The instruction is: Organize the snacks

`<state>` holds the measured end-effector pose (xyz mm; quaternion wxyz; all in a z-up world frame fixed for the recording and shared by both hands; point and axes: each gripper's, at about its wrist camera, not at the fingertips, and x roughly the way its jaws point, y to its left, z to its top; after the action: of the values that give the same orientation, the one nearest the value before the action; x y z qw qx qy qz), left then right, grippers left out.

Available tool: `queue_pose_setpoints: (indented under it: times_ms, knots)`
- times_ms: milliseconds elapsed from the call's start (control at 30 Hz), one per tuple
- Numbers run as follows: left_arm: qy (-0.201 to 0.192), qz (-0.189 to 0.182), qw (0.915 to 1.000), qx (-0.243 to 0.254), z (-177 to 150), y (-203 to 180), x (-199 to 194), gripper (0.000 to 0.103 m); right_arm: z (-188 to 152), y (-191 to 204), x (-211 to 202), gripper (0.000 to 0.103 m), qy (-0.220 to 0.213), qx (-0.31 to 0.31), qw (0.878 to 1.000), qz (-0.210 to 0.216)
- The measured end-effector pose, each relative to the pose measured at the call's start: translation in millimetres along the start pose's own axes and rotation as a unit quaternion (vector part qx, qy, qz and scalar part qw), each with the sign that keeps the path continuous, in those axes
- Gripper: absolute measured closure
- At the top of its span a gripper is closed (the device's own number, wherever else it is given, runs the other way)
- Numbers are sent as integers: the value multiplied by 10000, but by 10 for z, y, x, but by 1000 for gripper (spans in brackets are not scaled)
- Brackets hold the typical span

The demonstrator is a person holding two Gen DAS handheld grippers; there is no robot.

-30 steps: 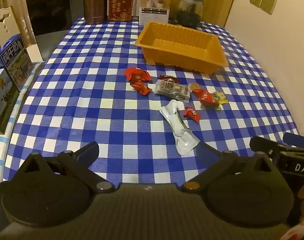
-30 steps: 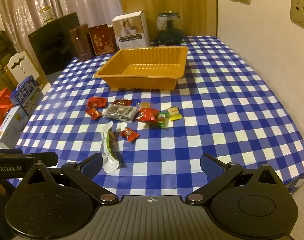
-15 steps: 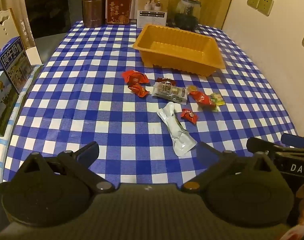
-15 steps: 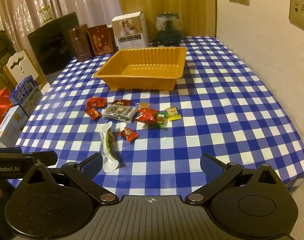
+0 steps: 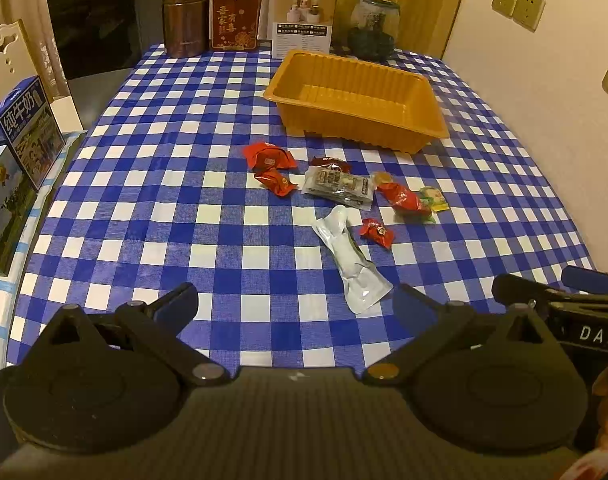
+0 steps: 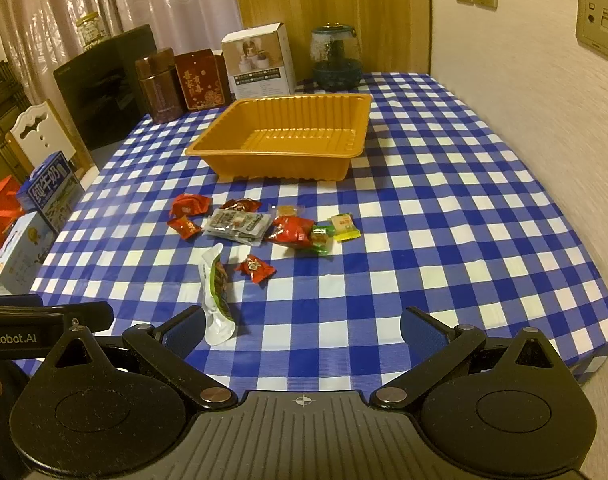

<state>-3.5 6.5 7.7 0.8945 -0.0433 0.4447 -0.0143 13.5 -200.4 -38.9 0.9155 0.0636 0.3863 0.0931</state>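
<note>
An empty orange tray (image 5: 432,128) (image 6: 346,168) stands on the blue checked tablecloth. In front of it lie several snack packets: red wrappers (image 5: 268,157) (image 6: 189,205), a clear grey pack (image 5: 339,185) (image 6: 236,224), a long white pouch (image 5: 354,264) (image 6: 215,292), a small red candy (image 5: 378,232) (image 6: 255,268), a red-green packet (image 5: 404,199) (image 6: 297,233) and a yellow-green sweet (image 5: 435,198) (image 6: 344,227). My left gripper (image 5: 295,306) and right gripper (image 6: 301,328) both hover open near the table's front edge, short of the snacks, holding nothing.
A brown canister (image 5: 185,16), a red box (image 5: 235,18), a white box (image 5: 304,18) and a glass jar (image 5: 374,30) line the far edge. Milk cartons (image 5: 27,132) and a chair (image 6: 37,128) sit left of the table. A wall runs along the right.
The left gripper has drawn back and risen slightly, so the snacks and tray look a little farther away. The right gripper has barely moved. Both stay open.
</note>
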Motion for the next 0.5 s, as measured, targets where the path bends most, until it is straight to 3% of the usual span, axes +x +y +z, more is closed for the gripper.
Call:
queue_pose_setpoints:
  times_ms: [500]
  knots:
    - [-4, 5, 10000, 9, 4, -15, -7, 0, 14, -7, 7, 0, 8, 10, 10000, -10]
